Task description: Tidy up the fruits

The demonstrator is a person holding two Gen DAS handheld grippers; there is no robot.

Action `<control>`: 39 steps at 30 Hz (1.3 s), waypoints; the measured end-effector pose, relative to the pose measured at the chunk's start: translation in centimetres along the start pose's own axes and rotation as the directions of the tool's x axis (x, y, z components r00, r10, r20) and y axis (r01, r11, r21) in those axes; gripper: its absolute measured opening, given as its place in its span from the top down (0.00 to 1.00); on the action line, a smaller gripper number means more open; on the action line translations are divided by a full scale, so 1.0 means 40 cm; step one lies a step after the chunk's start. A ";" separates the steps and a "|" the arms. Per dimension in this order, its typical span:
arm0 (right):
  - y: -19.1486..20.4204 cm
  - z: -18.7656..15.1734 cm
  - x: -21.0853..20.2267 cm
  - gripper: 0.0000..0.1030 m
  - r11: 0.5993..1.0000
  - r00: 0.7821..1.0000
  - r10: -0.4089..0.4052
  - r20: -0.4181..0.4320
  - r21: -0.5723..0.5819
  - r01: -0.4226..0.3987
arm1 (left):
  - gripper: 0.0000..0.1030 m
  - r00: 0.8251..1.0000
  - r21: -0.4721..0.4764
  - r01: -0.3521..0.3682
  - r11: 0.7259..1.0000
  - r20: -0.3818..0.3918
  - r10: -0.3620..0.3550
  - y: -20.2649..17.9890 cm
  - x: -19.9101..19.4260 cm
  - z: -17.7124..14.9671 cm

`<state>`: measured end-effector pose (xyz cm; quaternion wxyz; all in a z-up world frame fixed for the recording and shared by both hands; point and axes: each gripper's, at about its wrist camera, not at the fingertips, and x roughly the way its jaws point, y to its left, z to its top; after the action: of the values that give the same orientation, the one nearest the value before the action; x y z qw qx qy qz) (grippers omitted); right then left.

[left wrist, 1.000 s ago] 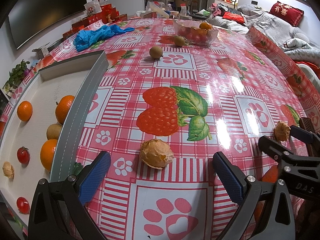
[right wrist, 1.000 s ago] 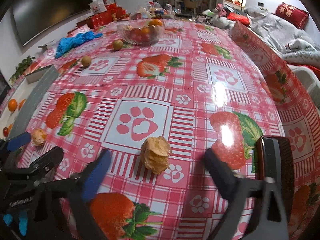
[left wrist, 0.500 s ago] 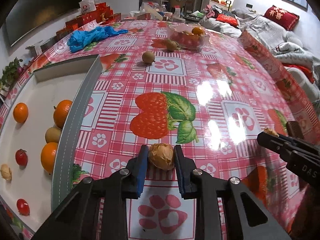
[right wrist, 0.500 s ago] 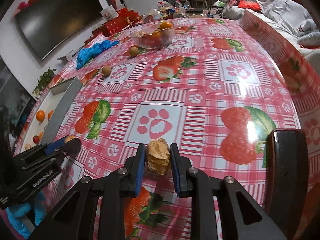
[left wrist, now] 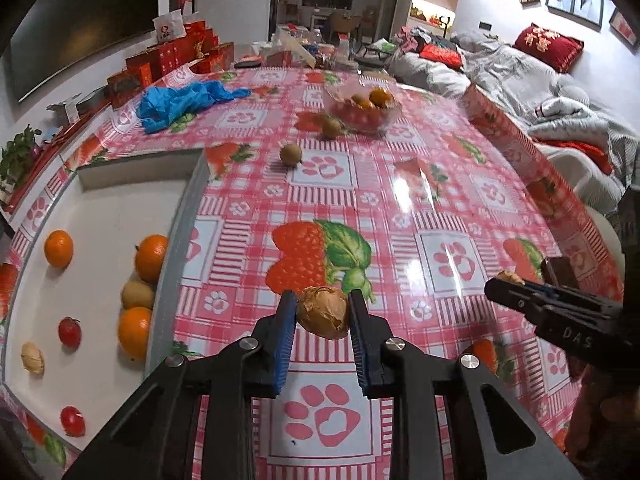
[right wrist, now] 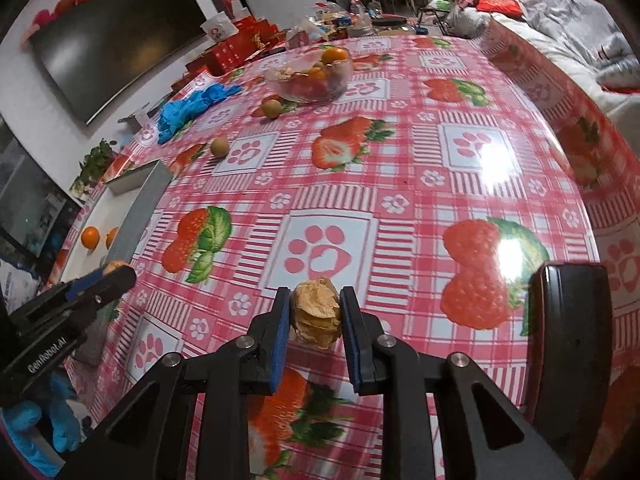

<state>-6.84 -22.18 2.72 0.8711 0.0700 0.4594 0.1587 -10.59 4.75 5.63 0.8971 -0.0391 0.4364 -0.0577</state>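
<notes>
Crumpled blue gloves (left wrist: 180, 100) lie near the surface's (left wrist: 460, 184) far left edge. Red gift boxes (left wrist: 176, 58) line the wall behind, under a dark television (right wrist: 116, 36). A red cushion (left wrist: 548, 42) sits on the grey-blanketed sofa (left wrist: 520, 76) beyond the right edge.

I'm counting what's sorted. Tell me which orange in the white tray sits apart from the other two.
The orange farthest from the tray's grey rim. It lies alone on the white floor, while the other two hug that rim, a brown fruit between them.
</notes>
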 end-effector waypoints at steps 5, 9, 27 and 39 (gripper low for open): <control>0.056 0.021 -0.002 0.74 0.999 1.000 0.006 -0.005 -0.045 -0.006 | 0.73 1.000 -0.032 -0.004 0.999 0.019 0.005 0.043 -0.022 0.008; 0.118 0.044 0.001 0.74 0.996 0.999 0.033 -0.012 -0.080 -0.034 | 0.73 0.999 -0.062 -0.020 0.998 0.042 0.022 0.096 -0.045 0.007; 0.508 0.116 0.075 0.74 0.929 0.979 0.173 -0.108 -0.311 -0.198 | 0.73 0.975 -0.179 -0.210 0.961 0.038 0.220 0.352 -0.091 0.000; 0.646 0.113 0.215 0.60 0.903 0.943 0.178 -0.281 -0.335 -0.270 | 0.73 0.960 -0.218 -0.278 0.935 -0.054 0.273 0.446 -0.057 -0.038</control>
<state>-4.06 5.15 5.52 0.7814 -0.0621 0.5135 0.3491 -11.94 22.69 4.35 0.8810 -0.0775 0.4517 0.1175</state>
